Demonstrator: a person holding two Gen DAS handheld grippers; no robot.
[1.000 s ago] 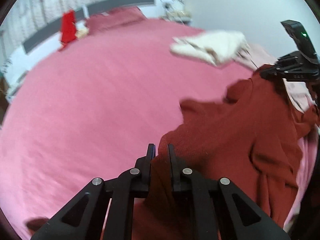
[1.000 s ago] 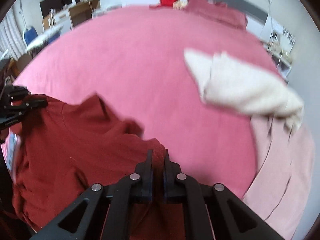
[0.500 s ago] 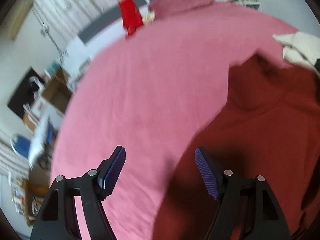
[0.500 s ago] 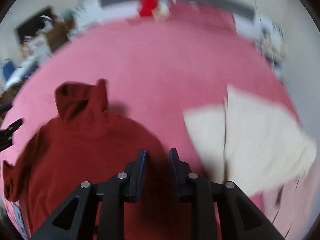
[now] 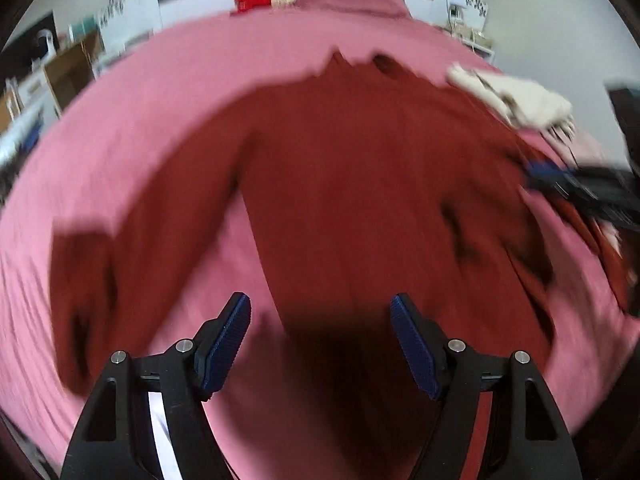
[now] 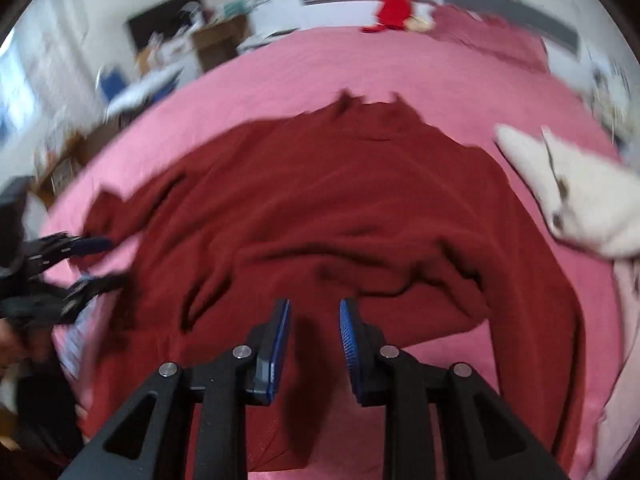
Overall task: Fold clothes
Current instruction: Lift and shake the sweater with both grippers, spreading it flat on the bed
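Now the dark red sweater (image 5: 360, 184) lies spread on the pink bed (image 5: 168, 92), collar toward the headboard and hem toward the cameras. One sleeve (image 5: 132, 232) runs out and down to the left in the left wrist view, its cuff lying on the bedspread. The other side of the sweater is rumpled, with folds across the body in the right wrist view (image 6: 340, 216).

The left tool (image 5: 320, 320) is released, its blue-padded fingers (image 5: 224, 344) spread wide above the hem, one over bare bedspread and one over the red cloth, holding nothing. The right tool (image 6: 314, 320) is also released, though with a narrower gap, and hangs over the lower body of the sweater with no fabric between its pads.

A cream garment (image 6: 580, 196) lies on the bed just beside the sweater's right shoulder. A bright red item (image 6: 394, 4) stands near the headboard, next to a pink pillow (image 6: 488, 36). Both views are motion-blurred.
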